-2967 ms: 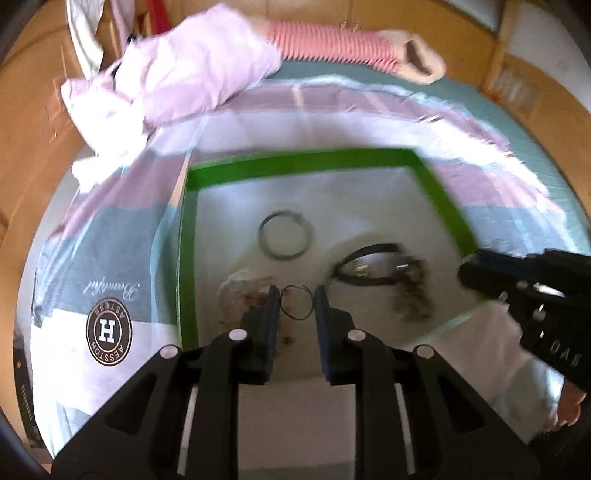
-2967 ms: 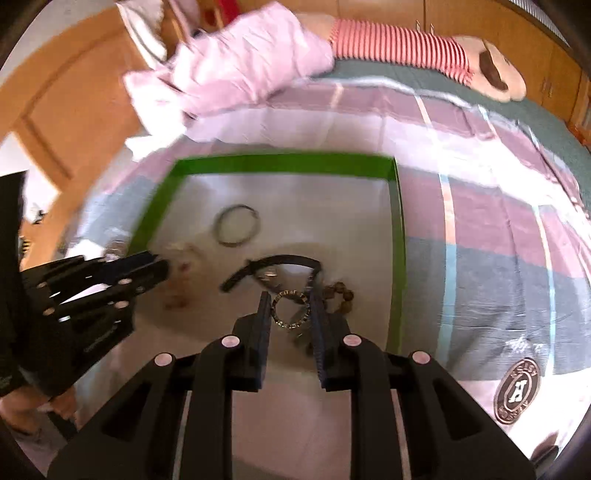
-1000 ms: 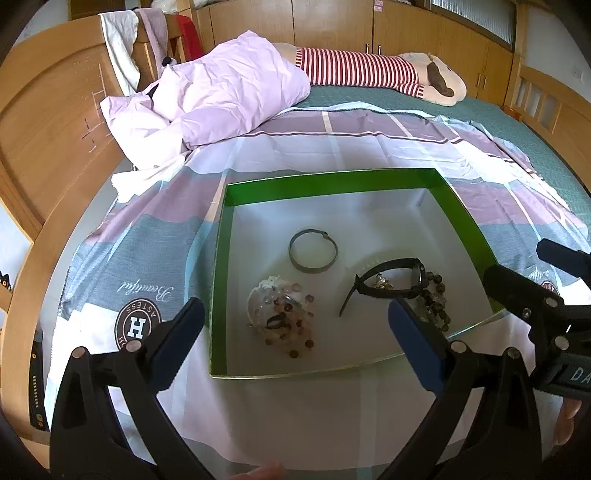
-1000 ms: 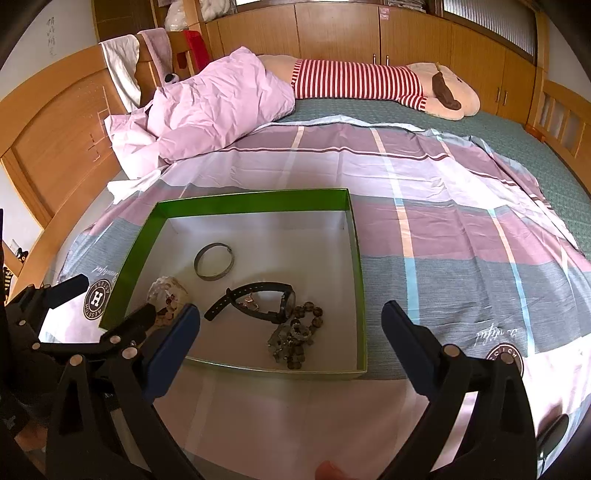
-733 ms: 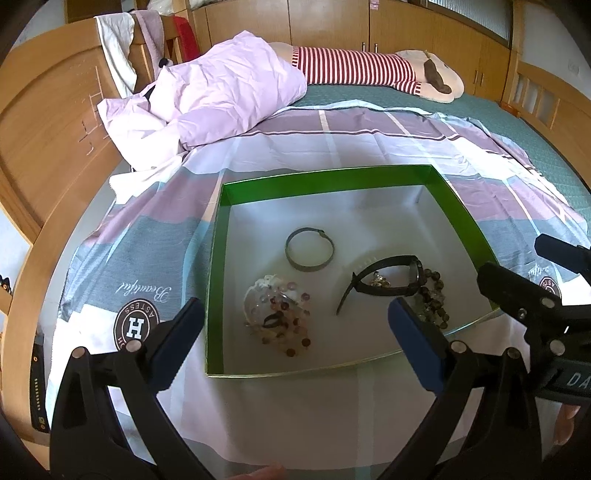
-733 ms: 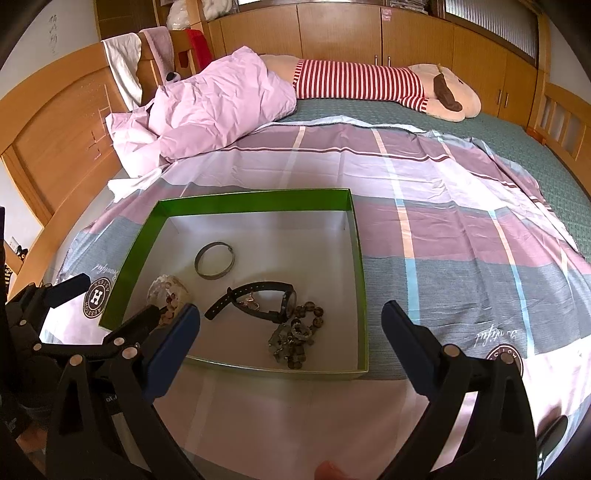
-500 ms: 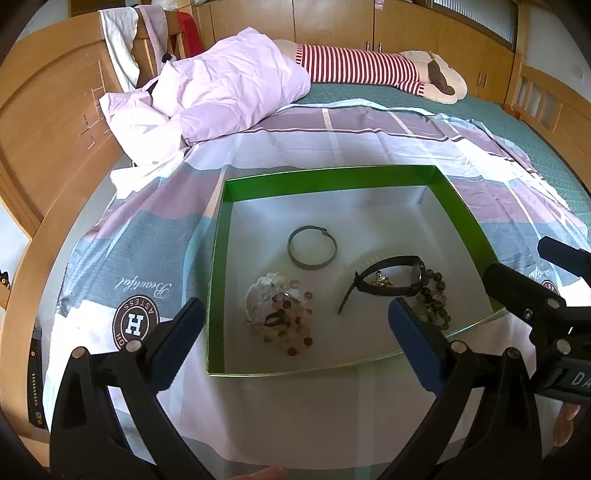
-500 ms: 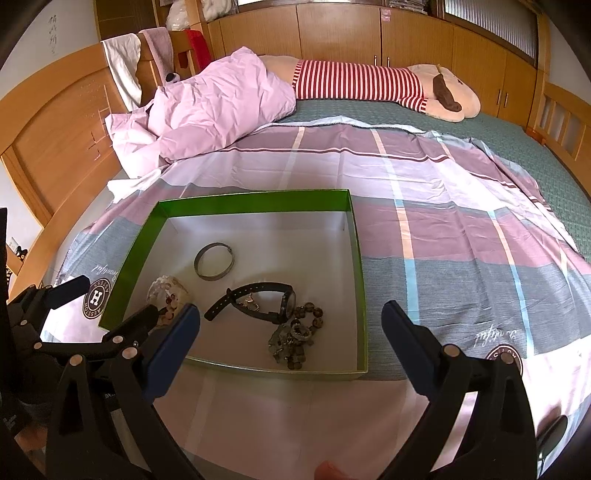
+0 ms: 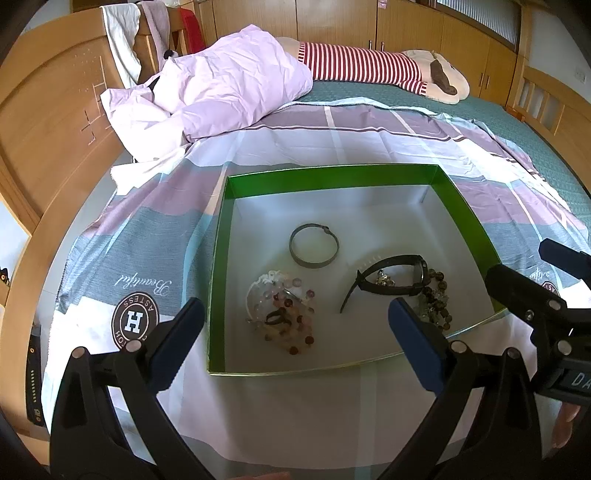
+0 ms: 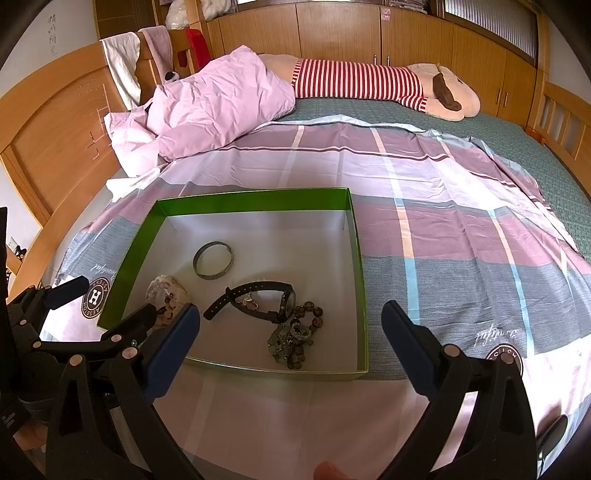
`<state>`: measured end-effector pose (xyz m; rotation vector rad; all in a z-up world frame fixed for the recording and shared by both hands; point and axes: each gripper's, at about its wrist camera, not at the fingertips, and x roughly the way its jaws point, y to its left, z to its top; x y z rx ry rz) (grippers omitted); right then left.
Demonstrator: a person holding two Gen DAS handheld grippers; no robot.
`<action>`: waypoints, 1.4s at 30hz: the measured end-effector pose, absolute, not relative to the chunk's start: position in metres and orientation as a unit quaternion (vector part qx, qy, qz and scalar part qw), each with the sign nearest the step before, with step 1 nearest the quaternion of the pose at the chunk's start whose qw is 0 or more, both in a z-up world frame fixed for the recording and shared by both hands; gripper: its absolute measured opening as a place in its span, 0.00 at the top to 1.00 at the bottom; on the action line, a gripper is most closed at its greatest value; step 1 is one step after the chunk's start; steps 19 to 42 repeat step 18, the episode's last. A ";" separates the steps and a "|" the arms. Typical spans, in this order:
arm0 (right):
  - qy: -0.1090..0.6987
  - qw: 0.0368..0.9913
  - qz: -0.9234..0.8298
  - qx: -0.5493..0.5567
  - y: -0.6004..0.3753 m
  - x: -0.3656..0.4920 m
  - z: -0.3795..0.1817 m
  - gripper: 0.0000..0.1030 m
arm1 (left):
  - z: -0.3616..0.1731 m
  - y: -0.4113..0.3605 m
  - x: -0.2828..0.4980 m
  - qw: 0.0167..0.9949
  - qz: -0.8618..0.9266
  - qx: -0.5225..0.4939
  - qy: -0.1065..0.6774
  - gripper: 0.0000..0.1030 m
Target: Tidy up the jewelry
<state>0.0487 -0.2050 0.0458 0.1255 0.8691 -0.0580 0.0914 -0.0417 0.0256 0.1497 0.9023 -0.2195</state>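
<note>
A shallow green-walled box (image 9: 218,266) (image 10: 358,258) with a white floor lies on the bed. Inside it are a metal bangle (image 9: 314,250) (image 10: 213,259), a pile of pale and reddish beads (image 9: 284,314) (image 10: 168,293), a black watch (image 9: 391,275) (image 10: 258,301) and a dark bead bracelet (image 9: 434,299) (image 10: 295,336). My left gripper (image 9: 295,338) hangs wide open above the box's near edge, holding nothing. My right gripper (image 10: 291,349) is wide open too, above the near right part of the box, empty. Each gripper shows at the edge of the other's view.
The box rests on a pink, grey and white plaid sheet (image 10: 443,229). A crumpled pink duvet (image 9: 221,92) and a striped plush toy (image 10: 369,81) lie at the far side. A wooden headboard (image 9: 48,122) bounds the left, wardrobe doors (image 10: 332,29) the back.
Three seconds ago both grippers were low in the box, shut on small rings. Now both are raised, wide open and empty; over the last second they barely move.
</note>
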 end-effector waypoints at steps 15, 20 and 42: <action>0.420 0.905 -0.028 0.063 -0.206 0.048 0.043 0.06 | 0.023 -0.040 0.092 0.890 -0.104 0.064 0.439 0.04; 0.420 0.905 -0.028 0.062 -0.206 0.048 0.042 0.06 | 0.024 -0.041 0.091 0.892 -0.101 0.065 0.437 0.04; 0.420 0.905 -0.028 0.062 -0.206 0.048 0.042 0.06 | 0.024 -0.041 0.091 0.892 -0.101 0.065 0.437 0.04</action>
